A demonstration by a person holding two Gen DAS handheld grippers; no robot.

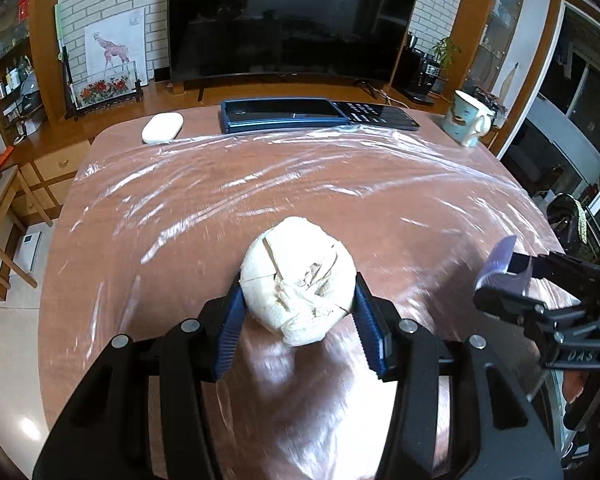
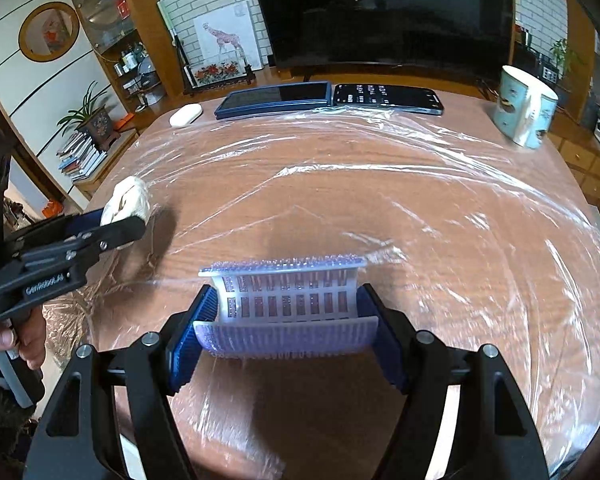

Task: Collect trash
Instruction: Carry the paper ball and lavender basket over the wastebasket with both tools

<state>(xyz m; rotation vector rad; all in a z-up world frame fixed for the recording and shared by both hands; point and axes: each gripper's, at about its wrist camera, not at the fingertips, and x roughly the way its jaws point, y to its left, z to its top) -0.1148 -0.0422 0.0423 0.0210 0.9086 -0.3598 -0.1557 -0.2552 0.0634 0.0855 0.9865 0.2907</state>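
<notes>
My left gripper (image 1: 298, 296) is shut on a white crumpled ball of paper trash (image 1: 298, 280), held just above the wooden table (image 1: 260, 184), which is covered with clear plastic film. The ball also shows in the right wrist view (image 2: 126, 198) at the far left, with the left gripper (image 2: 112, 220) around it. My right gripper (image 2: 286, 308) is shut on a white and purple brush-like plastic piece (image 2: 286, 300) with bristles. It shows at the right edge of the left wrist view (image 1: 500, 264).
At the table's far edge lie a white oval case (image 1: 163, 128), a blue tablet (image 1: 284, 114) and a black phone (image 1: 376, 114). A mug (image 1: 468, 118) stands at the far right corner. A television (image 1: 288, 20) stands behind the table.
</notes>
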